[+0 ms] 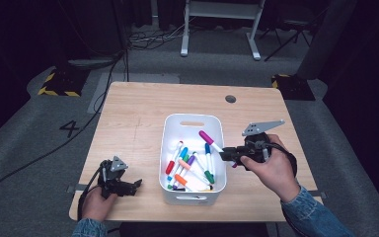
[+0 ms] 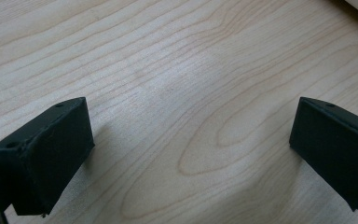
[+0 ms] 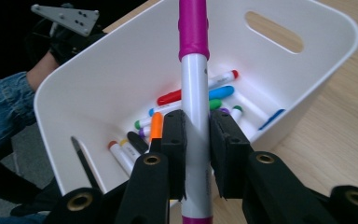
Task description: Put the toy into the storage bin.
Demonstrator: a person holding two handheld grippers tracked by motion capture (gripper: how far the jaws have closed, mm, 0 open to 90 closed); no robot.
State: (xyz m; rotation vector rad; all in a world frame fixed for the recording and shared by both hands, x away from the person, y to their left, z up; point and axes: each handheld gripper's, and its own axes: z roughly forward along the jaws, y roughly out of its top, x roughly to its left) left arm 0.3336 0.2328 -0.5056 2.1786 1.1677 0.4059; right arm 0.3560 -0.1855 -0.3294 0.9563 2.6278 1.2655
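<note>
A white marker with a magenta cap [image 1: 211,140] [image 3: 194,93] is clamped between the pads of my right gripper [image 1: 228,154] [image 3: 196,140], which is shut on its barrel. It sticks out over the right rim of a white bin [image 1: 192,120] [image 3: 279,79] that holds several coloured markers [image 1: 190,170] [image 3: 191,112]. My left gripper [image 1: 128,186] [image 2: 191,154] rests low over the wooden table [image 1: 133,118] [image 2: 182,84] at the bin's front left, with its jaws wide open and nothing between them.
The bin stands near the table's middle, with a handle slot [image 1: 192,123] in its far wall. A round cable hole [image 1: 230,98] sits at the table's far right. Beyond the table are a white desk frame [image 1: 219,24] and floor cables [image 1: 98,98].
</note>
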